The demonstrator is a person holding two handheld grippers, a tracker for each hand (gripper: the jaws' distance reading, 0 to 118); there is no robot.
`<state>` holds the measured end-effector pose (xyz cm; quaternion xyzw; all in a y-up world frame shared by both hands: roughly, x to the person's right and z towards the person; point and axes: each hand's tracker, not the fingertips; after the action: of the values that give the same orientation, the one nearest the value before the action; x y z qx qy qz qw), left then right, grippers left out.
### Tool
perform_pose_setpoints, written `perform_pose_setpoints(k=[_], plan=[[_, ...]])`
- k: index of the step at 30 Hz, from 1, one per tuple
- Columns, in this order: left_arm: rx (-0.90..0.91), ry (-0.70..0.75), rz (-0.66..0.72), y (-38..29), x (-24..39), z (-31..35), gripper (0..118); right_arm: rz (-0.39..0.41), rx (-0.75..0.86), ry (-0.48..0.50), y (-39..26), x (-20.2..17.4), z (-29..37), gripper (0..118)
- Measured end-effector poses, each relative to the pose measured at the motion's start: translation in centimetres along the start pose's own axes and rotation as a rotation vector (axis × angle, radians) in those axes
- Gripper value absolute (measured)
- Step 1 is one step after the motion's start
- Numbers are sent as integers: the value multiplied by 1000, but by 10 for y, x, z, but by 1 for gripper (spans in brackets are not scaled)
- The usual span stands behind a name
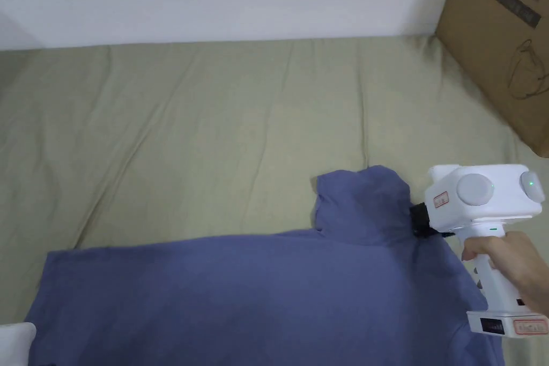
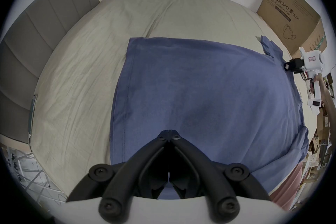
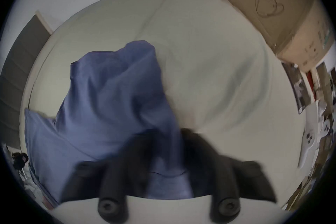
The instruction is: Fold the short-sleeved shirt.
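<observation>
Gripping blue shirt (image 3: 112, 100), blurred right gripper (image 3: 163, 138); left gripper (image 2: 169, 132) closed.

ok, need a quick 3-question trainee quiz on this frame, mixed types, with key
1. True or false: the shirt lies on the sheet.
2. Which part of the shirt is the right gripper at? A) sleeve B) bottom hem C) nothing, it hangs clear of the shirt
3. Fill in: in the left gripper view, the left gripper has its jaws ____ over the shirt.

Key: 1 true; 2 A, cloth runs between its jaws in the right gripper view, though that view is blurred; 3 shut.
</observation>
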<state>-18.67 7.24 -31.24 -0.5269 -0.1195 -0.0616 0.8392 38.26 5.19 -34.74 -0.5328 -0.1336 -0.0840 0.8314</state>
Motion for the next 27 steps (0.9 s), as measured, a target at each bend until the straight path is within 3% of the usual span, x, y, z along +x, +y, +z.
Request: perform_pose_setpoints(k=[1, 2, 7, 8, 12, 13, 15, 19, 20, 21, 23, 25, 27], plan=[[-6, -2, 2, 0, 1, -1, 0, -14, -19, 67, 1, 1, 1, 1], [-7, -1, 3, 0, 1, -2, 0, -17, -16, 27, 2, 2, 1, 1], [30, 14, 29, 14, -9, -3, 2, -31, -13, 28, 4, 1, 7, 1], [35, 17, 43, 23, -13, -5, 11, -31, -12, 31, 4, 2, 8, 1], [65, 16, 131, 72, -40, -37, 112, -37, -23, 50, 4, 1, 7, 1], [51, 54, 135, 86, -39, -43, 116, -26, -25, 42, 3, -1, 7, 1], [111, 75, 75, 110, -44, -57, 113, -5, -29, 33, 3, -6, 5, 1], [59, 103, 93, 149, -55, -100, 109, -4, -36, 28, 3, -7, 1, 1], [37, 85, 115, 154, -55, -111, 97, -8, -37, 29, 3, -7, 0, 1], [13, 65, 138, 158, -53, -122, 77, -10, -38, 29, 3, -8, -1, 1], [-24, 104, 94, 154, -45, -132, 72, -7, -40, 28, 3, -8, -1, 1], [43, 108, 37, 151, -32, -111, 6, -10, -38, 26, 3, -9, 3, 1], [58, 89, -19, 149, -26, -99, 2, -15, -34, 38, 2, -8, 7, 1]])
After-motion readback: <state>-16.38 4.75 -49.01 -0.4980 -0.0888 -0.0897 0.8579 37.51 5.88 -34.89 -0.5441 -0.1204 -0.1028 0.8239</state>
